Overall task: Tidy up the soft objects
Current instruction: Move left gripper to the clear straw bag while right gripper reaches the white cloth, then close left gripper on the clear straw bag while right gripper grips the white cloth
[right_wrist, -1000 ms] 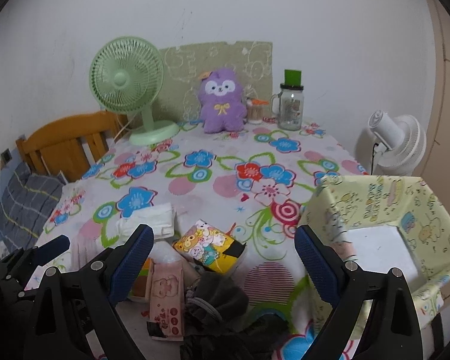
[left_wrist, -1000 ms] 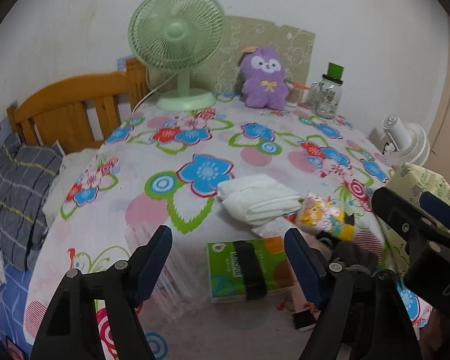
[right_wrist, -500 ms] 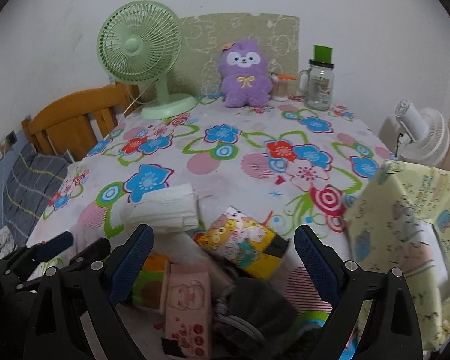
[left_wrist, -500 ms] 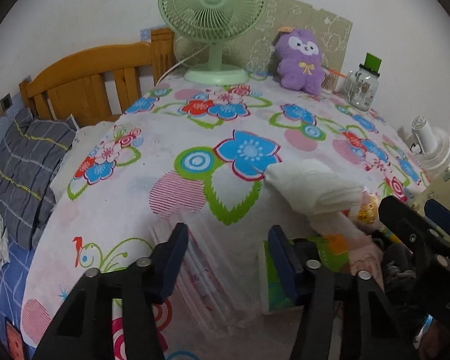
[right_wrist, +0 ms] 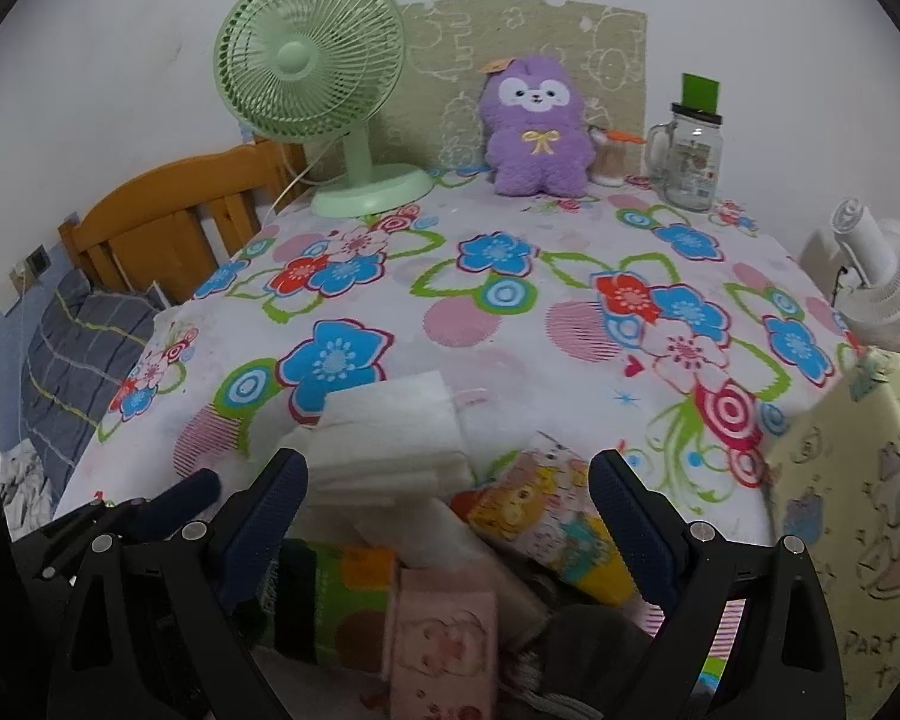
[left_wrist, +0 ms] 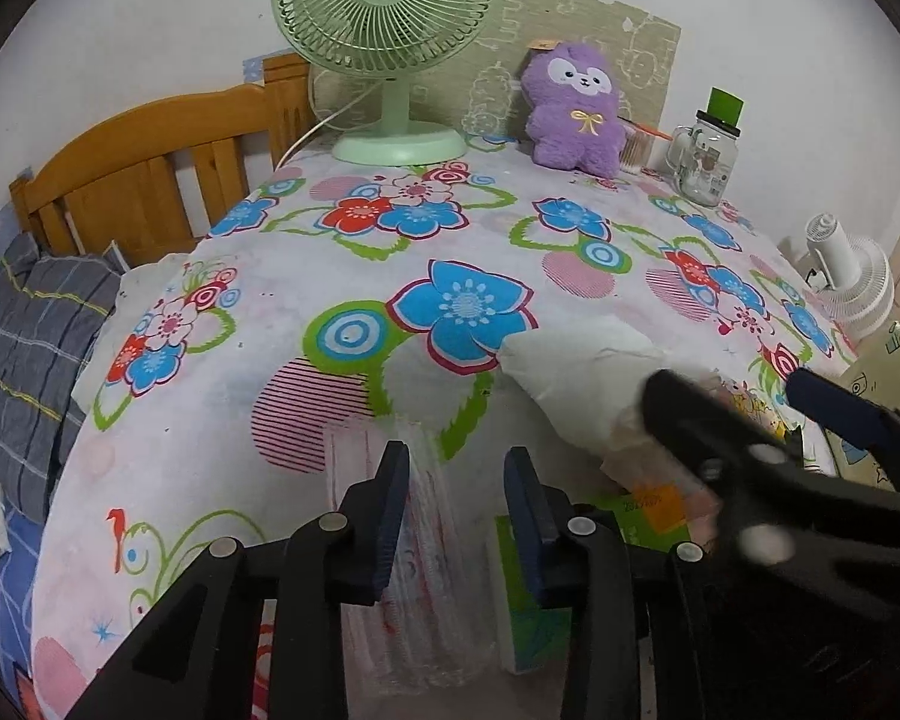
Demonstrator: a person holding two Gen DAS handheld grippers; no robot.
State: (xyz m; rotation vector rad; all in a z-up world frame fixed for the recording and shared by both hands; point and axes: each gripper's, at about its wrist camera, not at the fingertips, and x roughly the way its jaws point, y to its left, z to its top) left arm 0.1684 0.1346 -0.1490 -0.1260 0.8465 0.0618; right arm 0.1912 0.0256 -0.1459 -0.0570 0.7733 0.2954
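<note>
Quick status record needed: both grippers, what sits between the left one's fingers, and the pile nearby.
left gripper: jaws have just been closing, clear plastic packet between them, no pad contact visible
right gripper: open, empty, over the pile
pile: white folded cloth, green tissue pack, pink tissue pack, cartoon-print pack

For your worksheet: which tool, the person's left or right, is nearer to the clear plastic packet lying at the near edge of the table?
Left. The left tool has its fingers straddling the clear plastic packet, and they have just been closing. The right tool hangs open beyond the green pack, over the other packs.
</note>
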